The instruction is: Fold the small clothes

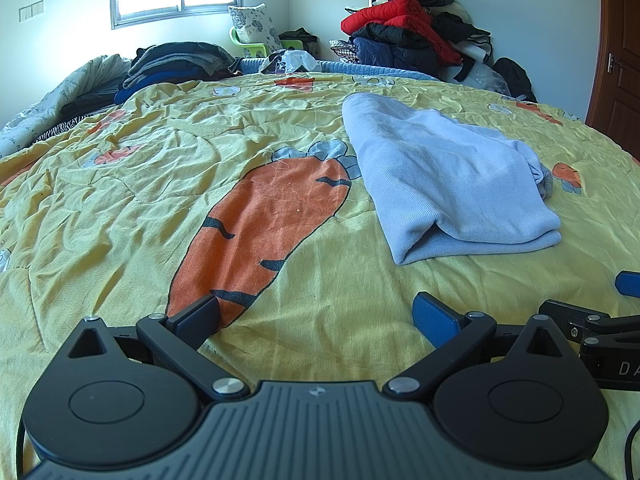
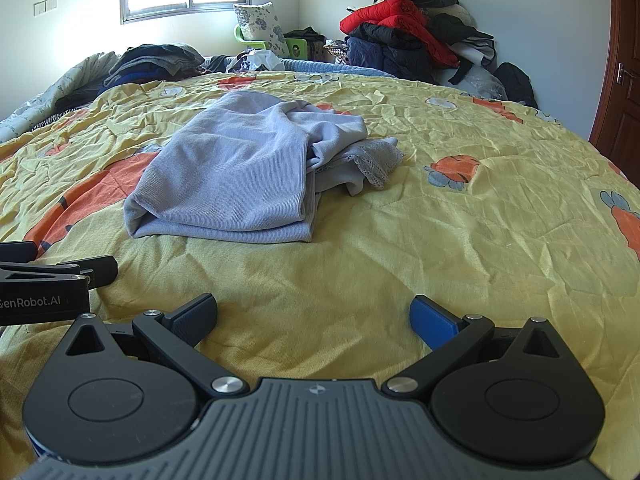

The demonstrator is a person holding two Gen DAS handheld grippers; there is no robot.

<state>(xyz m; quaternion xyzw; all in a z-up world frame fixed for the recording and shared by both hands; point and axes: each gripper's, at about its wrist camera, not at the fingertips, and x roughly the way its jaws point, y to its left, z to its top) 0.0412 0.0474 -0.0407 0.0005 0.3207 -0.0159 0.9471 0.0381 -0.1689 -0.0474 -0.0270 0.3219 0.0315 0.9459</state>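
A pale blue knit garment (image 1: 448,176) lies folded over on the yellow carrot-print bedspread (image 1: 160,168), with a lace-trimmed piece (image 2: 372,160) bunched at its right side. My left gripper (image 1: 316,316) hovers open over the bedspread, short of the garment and to its left, nothing between its fingers. In the right wrist view the same garment (image 2: 228,176) lies ahead and left of my right gripper (image 2: 314,314), which is open and empty too. The right gripper's fingers (image 1: 628,284) show at the left view's right edge; the left gripper's fingers (image 2: 92,268) show at the other view's left edge.
A heap of red, black and navy jackets (image 1: 408,36) is piled in the far right corner. Dark folded clothes (image 1: 172,64) and a rumpled quilt (image 1: 48,100) lie at the bed's far left. A floral pillow (image 1: 256,26) leans under the window. A brown door (image 2: 624,80) stands at right.
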